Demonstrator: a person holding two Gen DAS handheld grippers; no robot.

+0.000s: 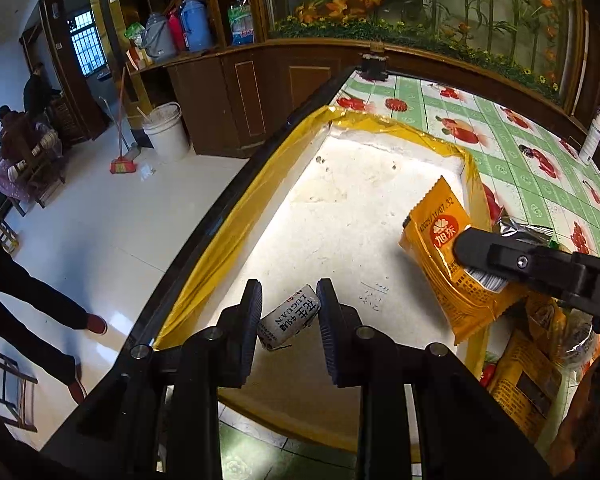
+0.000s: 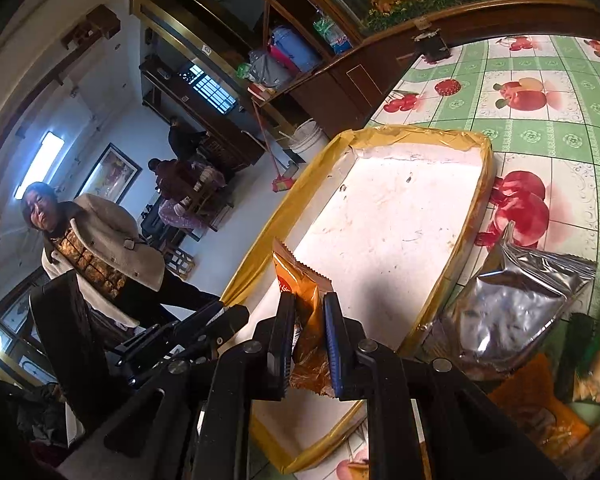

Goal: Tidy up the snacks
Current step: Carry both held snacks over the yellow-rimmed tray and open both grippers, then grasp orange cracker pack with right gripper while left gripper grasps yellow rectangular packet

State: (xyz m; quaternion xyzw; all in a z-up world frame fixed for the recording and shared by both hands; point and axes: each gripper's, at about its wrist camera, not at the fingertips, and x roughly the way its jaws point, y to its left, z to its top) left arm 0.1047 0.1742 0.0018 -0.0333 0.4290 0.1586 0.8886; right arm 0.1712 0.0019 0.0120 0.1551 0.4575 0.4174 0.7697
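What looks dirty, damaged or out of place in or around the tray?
The tray has a white floor marked with stains, dark specks and faint pen scribbles, and the yellow tape on its rim is wrinkled. A silver packet and orange packets lie outside it on the tablecloth. Nothing is spilled.

My right gripper [image 2: 309,336] hides the orange packet's [image 2: 306,300] lower half, and the silver pouch [image 2: 512,312] beside it is blurred.
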